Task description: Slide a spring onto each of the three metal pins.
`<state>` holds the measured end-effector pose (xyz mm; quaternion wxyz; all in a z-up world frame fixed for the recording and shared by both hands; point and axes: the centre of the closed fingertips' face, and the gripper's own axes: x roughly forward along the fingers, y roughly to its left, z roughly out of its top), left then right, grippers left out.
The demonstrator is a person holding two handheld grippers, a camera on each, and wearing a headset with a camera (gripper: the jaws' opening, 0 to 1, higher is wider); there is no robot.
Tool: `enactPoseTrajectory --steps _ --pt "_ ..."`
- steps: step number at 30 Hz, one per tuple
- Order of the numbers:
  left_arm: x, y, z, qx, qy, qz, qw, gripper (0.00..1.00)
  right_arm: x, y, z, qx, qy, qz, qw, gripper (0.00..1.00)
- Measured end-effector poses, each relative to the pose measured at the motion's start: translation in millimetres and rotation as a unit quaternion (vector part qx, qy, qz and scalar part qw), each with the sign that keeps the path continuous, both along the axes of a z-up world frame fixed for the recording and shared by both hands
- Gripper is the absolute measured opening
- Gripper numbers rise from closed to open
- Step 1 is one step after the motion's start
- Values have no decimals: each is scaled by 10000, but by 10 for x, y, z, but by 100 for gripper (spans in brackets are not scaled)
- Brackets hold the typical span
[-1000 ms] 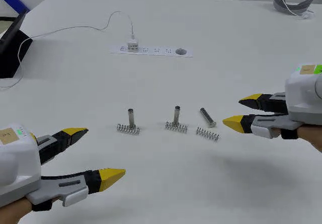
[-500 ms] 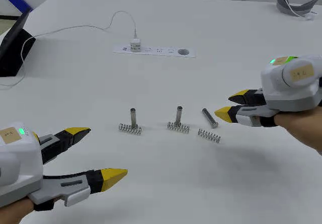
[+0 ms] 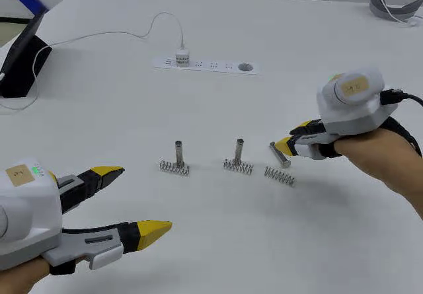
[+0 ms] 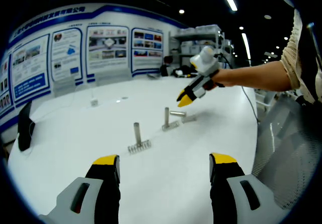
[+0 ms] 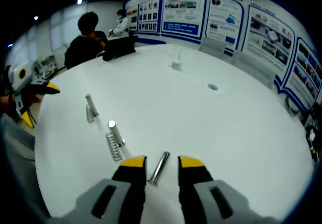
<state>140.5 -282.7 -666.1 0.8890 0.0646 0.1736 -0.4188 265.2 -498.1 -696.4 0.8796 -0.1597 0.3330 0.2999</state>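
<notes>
Pins (image 3: 238, 150) three (one lying), springs (image 3: 237, 167) three

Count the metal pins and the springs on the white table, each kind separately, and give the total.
Metal pins: 3 (two upright, one lying)
Springs: 3
Total: 6

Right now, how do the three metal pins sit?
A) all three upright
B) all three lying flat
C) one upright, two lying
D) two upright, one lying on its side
D: the left pin and the middle pin stand upright, while the right pin lies on its side, in line with the gap between the open tips of the right tool.
</notes>
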Motion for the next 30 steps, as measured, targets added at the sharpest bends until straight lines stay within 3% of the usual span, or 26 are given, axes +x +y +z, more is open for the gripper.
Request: enactPoseTrajectory --steps 15,30 --pt "-20 45 -28 -4 54 89 9999 72 151 32 -293 -184 451 -244 9985 19" --pt "-35 47 -56 -10 100 140 9999 72 168 41 -403 -170 747 -409 9962 12"
